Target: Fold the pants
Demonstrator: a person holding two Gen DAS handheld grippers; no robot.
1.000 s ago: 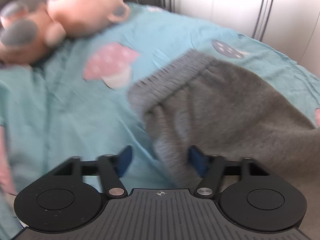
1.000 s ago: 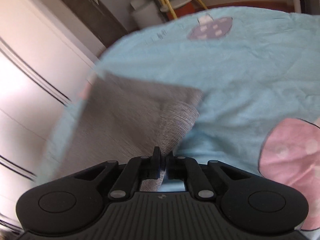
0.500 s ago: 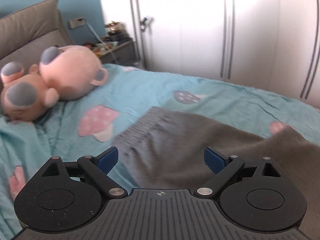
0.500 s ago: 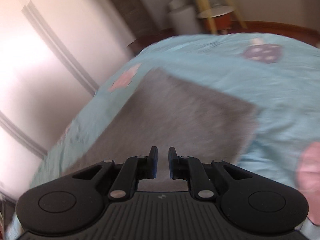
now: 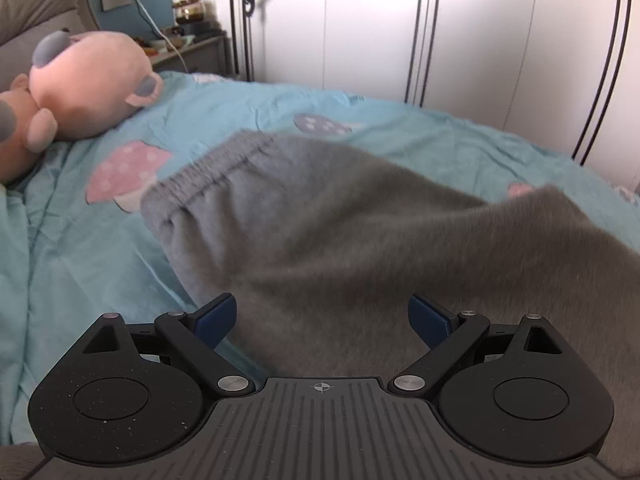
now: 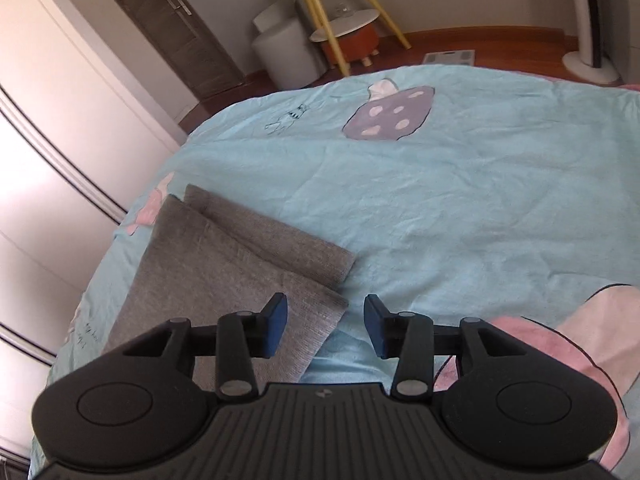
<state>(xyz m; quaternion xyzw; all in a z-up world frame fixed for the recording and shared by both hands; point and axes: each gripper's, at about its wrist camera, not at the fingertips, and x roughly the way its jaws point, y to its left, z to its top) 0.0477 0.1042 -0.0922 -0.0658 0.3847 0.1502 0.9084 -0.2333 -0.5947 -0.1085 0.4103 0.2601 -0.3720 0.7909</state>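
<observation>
Two grippers hang over grey pants lying on the teal mushroom-print bedspread. The left gripper has its jaws spread wide above the cloth, gripping nothing. The right gripper, jaws just opening, pinches nothing; the leg ends lie stacked beneath. A pink plush toy sits beyond the waistband, white wardrobe doors behind.

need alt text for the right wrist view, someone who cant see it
Grey pants lie with their leg ends stacked on a light blue bedspread printed with mushrooms. The right tongs hang open above the nearest leg corner, holding nothing. Behind the bed are white wardrobe doors, a wooden floor and a small round stool.
</observation>
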